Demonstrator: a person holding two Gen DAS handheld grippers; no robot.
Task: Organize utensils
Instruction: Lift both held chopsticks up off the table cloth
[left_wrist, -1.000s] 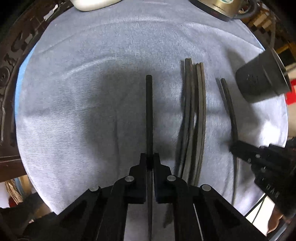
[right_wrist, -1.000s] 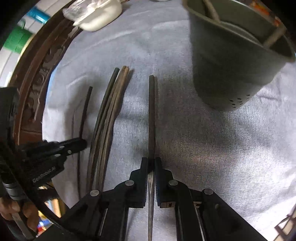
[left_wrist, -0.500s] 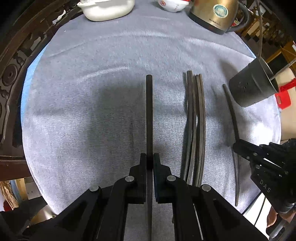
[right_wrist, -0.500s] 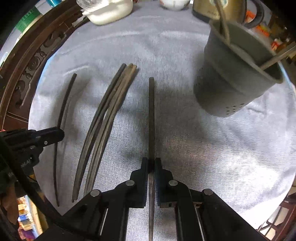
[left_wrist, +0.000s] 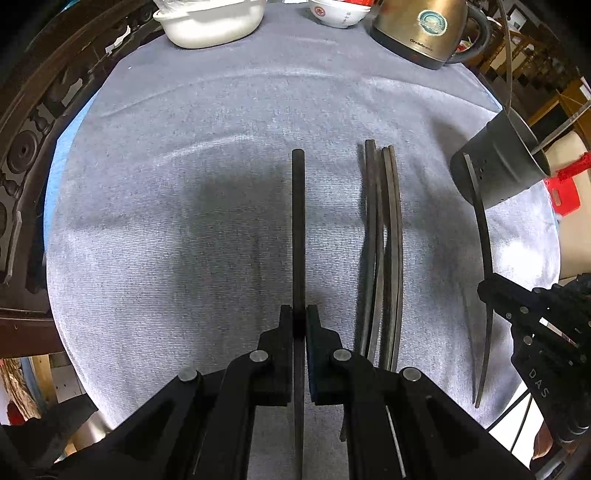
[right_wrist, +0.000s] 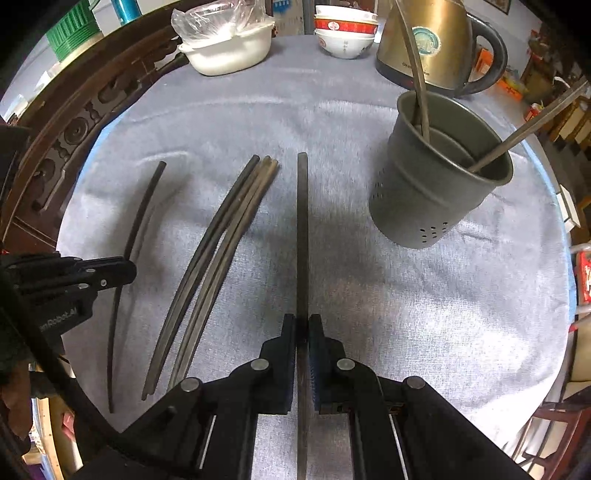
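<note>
left wrist view: my left gripper is clenched on one dark chopstick above the grey cloth, the loose chopstick bundle lying just right. right wrist view: my right gripper grasps another chopstick, between the bundle and the grey utensil cup.

Tablecloth: grey woven cloth, matt, with a fine ribbed weave that catches light in pale streaks.

Chopstick in my left gripper: dark, matt, smooth; material hard to tell.

Chopstick in my right gripper: same dark, dull finish.

My grippers: black matt plastic, with bright metal pins at the joints.

Loose chopsticks on the cloth: dark brown to black, a faint sheen along their edges.

Utensil holder: dark grey, matt, smooth, with small punched holes low on its wall.

Kettle: brushed golden metal, glossy, with a black plastic handle.

Bowls: glossy white ceramic.

Dish: white, smooth, under clear crinkled plastic film.

Table rim: dark carved wood, polished.
</note>
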